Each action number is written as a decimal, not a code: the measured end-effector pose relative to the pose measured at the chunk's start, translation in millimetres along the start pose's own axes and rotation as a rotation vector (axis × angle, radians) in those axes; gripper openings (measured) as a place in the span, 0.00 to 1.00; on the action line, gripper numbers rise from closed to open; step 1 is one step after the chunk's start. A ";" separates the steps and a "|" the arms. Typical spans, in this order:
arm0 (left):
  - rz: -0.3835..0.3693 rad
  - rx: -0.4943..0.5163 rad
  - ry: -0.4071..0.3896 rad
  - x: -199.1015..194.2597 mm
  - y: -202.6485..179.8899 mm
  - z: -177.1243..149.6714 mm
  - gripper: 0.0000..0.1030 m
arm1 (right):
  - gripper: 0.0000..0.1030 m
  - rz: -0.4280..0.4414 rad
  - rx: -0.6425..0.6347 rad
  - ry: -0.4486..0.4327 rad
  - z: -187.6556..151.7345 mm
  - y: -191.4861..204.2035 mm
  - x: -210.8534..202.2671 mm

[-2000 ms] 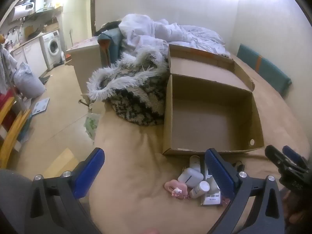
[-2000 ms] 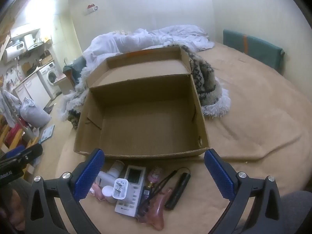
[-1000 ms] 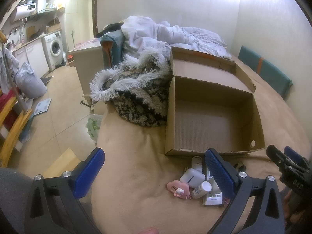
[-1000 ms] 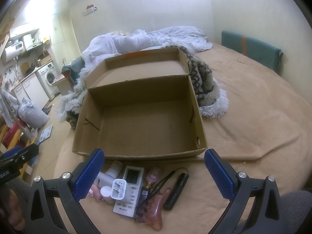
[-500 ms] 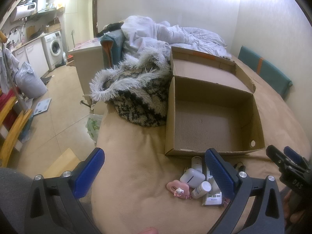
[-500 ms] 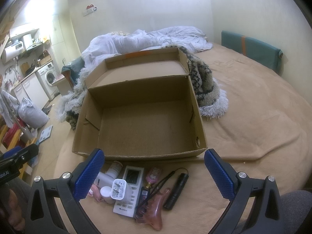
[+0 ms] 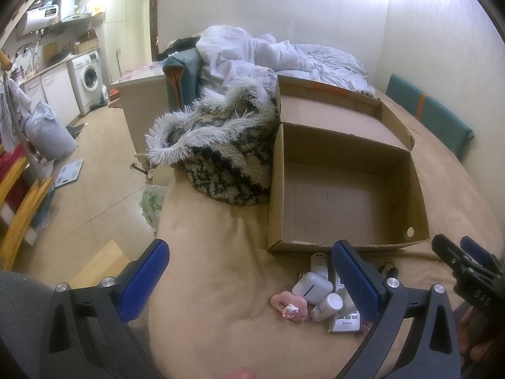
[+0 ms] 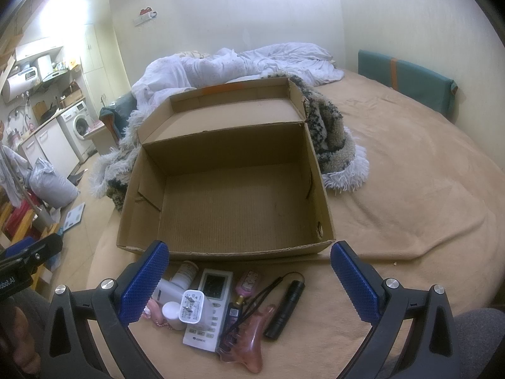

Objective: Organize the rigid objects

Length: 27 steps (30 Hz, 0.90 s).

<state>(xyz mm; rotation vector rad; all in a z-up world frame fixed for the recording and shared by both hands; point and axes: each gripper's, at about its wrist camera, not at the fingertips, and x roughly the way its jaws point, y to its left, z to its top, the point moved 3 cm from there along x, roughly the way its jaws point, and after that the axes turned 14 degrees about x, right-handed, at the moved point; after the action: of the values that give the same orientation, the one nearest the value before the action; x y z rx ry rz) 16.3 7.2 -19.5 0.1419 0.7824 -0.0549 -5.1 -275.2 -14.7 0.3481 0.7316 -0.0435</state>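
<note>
An open, empty cardboard box (image 8: 227,246) stands on a tan bed (image 8: 410,189); it also shows in the left wrist view (image 7: 347,246). In front of it lies a pile of small items: a white remote (image 8: 210,312), a white plug adapter (image 8: 191,311), white bottles (image 8: 186,273), a black flashlight (image 8: 285,309), a pink comb (image 8: 249,344) and a pink case (image 7: 288,304). My right gripper (image 8: 249,284) is open and empty, just above the pile. My left gripper (image 7: 249,281) is open and empty, left of the pile.
A fuzzy patterned blanket (image 7: 221,145) and white bedding (image 8: 227,63) lie behind the box. A teal cushion (image 8: 407,75) leans on the far wall. The bed's left edge drops to a tiled floor (image 7: 79,170) with a washing machine (image 7: 88,79) beyond.
Both views have pulled back slightly from the box over two seconds. Both grippers stay open. Nothing in the pile has moved.
</note>
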 end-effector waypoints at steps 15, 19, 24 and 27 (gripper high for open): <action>0.003 0.002 -0.001 -0.3 -0.1 -0.2 1.00 | 1.00 -0.001 -0.001 -0.001 0.1 -0.1 -0.3; 0.009 -0.003 -0.005 -2.3 3.9 2.9 1.00 | 1.00 -0.001 -0.001 -0.001 0.2 0.0 -0.3; 0.008 -0.004 -0.003 -3.8 6.4 3.3 1.00 | 1.00 0.000 -0.002 -0.001 -0.3 0.3 -0.2; 0.008 -0.004 -0.002 -3.7 6.4 3.3 1.00 | 1.00 -0.001 -0.001 -0.001 -0.2 0.2 -0.2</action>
<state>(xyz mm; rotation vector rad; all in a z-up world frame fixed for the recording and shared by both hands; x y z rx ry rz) 16.6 13.1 -13.9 0.1414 0.7803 -0.0458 -5.3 -274.9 -14.6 0.3466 0.7305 -0.0441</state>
